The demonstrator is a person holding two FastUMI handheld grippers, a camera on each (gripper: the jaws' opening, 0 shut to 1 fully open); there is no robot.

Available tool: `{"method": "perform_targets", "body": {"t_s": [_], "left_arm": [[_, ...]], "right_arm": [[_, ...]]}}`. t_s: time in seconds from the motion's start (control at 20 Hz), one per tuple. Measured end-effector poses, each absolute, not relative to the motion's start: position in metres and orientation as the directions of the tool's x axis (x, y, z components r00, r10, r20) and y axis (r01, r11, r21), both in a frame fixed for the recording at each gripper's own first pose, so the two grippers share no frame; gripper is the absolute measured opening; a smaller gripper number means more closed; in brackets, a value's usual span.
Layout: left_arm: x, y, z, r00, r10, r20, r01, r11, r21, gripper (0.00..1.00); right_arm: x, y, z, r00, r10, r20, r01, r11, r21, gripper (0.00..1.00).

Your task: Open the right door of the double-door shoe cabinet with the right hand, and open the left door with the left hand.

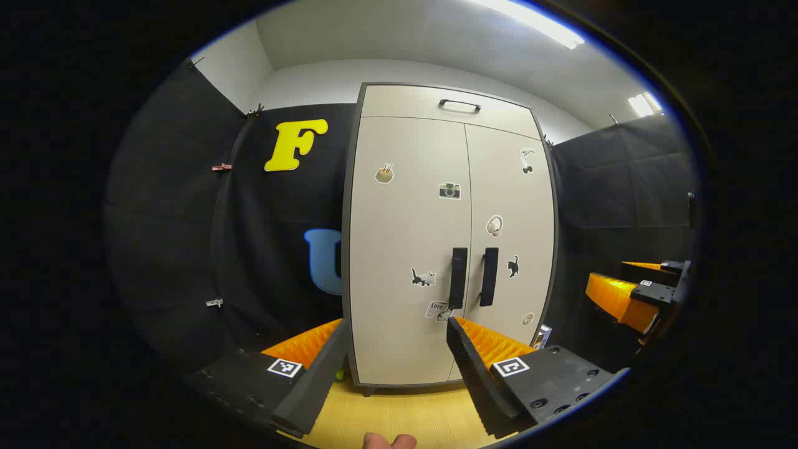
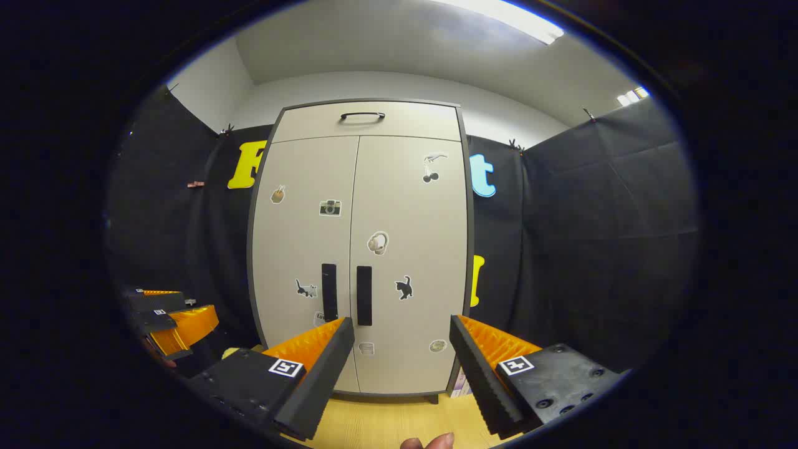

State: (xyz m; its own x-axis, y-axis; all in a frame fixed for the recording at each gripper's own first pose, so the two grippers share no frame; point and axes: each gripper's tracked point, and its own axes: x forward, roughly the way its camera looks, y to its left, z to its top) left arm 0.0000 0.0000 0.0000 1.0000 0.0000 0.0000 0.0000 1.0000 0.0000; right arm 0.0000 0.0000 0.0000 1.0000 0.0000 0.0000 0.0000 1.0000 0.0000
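Note:
The beige shoe cabinet stands ahead with both doors closed. In the left gripper view its left door (image 1: 405, 249) and right door (image 1: 511, 218) carry small stickers, and two black vertical handles, left handle (image 1: 458, 278) and right handle (image 1: 489, 276), flank the centre seam. My left gripper (image 1: 399, 330) is open and some way short of the cabinet; the right gripper (image 1: 636, 293) shows at that view's right edge. In the right gripper view the right handle (image 2: 364, 295) sits beside the left handle (image 2: 328, 292). My right gripper (image 2: 402, 330) is open, apart from the right door (image 2: 411, 249).
A top drawer with a black handle (image 2: 362, 116) runs above the doors. Black cloth walls close in on both sides of the cabinet. A light wooden floor (image 2: 386, 424) lies below. The left gripper (image 2: 168, 321) shows at the right gripper view's left edge.

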Motion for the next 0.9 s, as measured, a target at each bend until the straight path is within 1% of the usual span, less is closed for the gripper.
{"method": "perform_targets", "body": {"t_s": [0.9], "left_arm": [[-0.0022, 0.0089, 0.0031, 1.000, 0.027, 0.004, -0.027, 0.999, 0.019, 0.95]], "right_arm": [[-0.0003, 0.0016, -0.0001, 1.000, 0.013, -0.004, -0.013, 1.000, -0.008, 0.98]]}}
